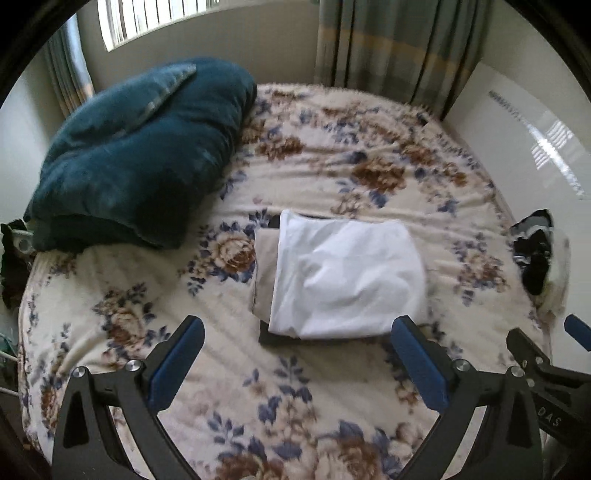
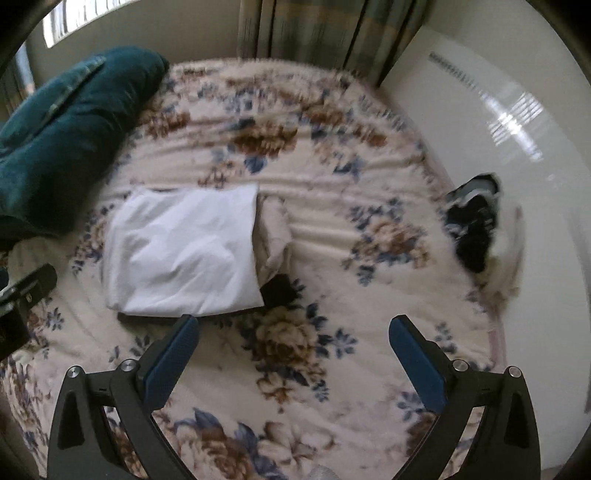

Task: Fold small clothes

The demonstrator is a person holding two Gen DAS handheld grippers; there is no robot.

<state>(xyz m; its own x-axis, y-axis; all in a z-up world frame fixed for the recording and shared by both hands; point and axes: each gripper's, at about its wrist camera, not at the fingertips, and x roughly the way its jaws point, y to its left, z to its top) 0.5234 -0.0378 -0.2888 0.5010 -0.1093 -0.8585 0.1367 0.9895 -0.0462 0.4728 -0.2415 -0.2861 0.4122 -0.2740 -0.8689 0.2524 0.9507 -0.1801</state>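
Note:
A folded white garment [image 1: 347,277] [image 2: 184,254] lies on top of a small stack on the floral bedspread [image 1: 258,387] [image 2: 295,369]. A beige piece [image 1: 264,273] [image 2: 275,236] and a dark piece [image 1: 273,338] [image 2: 279,290] stick out from under it. My left gripper [image 1: 299,328] hangs open above the bed, just short of the stack's near edge, with nothing between its blue pads. My right gripper [image 2: 293,328] is open too, over bare bedspread to the right of the stack. A heap of black and white clothes [image 1: 539,254] [image 2: 476,229] lies at the bed's right edge.
A big teal cushion [image 1: 136,155] [image 2: 62,140] fills the far left of the bed. Striped curtains [image 1: 399,48] [image 2: 325,29] hang behind the bed and a window [image 1: 155,18] is at the back left. A glossy white wall [image 1: 535,155] [image 2: 517,122] runs along the right side.

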